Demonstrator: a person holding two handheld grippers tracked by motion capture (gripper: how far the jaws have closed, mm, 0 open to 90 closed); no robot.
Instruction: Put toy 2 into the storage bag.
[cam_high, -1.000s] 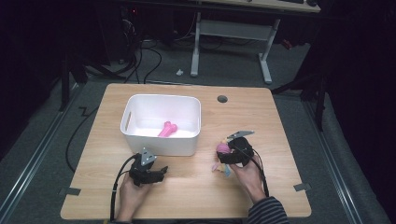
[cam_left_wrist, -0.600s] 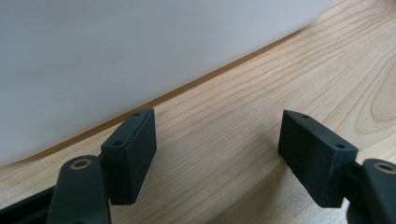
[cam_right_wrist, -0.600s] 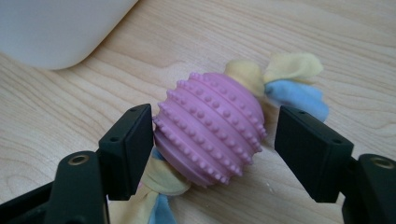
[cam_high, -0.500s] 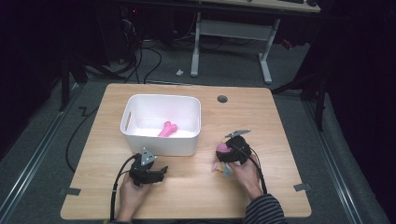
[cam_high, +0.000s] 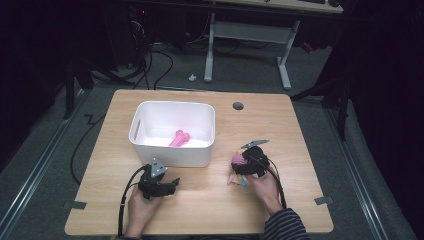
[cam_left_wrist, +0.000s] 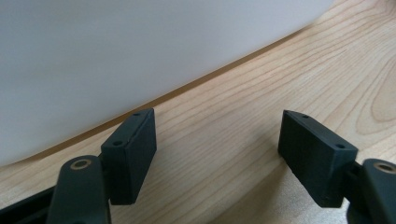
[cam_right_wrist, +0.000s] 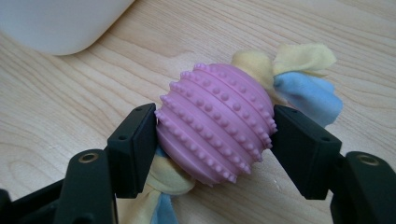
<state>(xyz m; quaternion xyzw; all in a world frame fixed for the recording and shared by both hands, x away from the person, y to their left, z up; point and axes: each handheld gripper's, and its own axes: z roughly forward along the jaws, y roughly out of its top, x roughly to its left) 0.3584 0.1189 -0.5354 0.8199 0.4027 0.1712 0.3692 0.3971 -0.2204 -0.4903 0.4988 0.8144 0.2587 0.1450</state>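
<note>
A pink knobbly ball toy (cam_right_wrist: 215, 122) with yellow and blue fabric strips (cam_right_wrist: 306, 88) knotted at both ends lies on the wooden table. My right gripper (cam_right_wrist: 215, 140) has just been closing, and its pads now press on both sides of the ball. In the high view, this gripper (cam_high: 239, 165) and the ball toy (cam_high: 238, 161) sit right of the white bin (cam_high: 172, 105). My left gripper (cam_left_wrist: 217, 149) is open over bare wood, with nothing between its fingers, close to the bin wall (cam_left_wrist: 116, 56). The high view has the left gripper (cam_high: 167, 185) just in front of the bin.
A pink bone-shaped toy (cam_high: 179, 138) lies inside the white bin. A round cable hole (cam_high: 238, 106) is in the table near its far edge. Cables trail from both grippers toward the front edge. Bare wood lies between the two hands.
</note>
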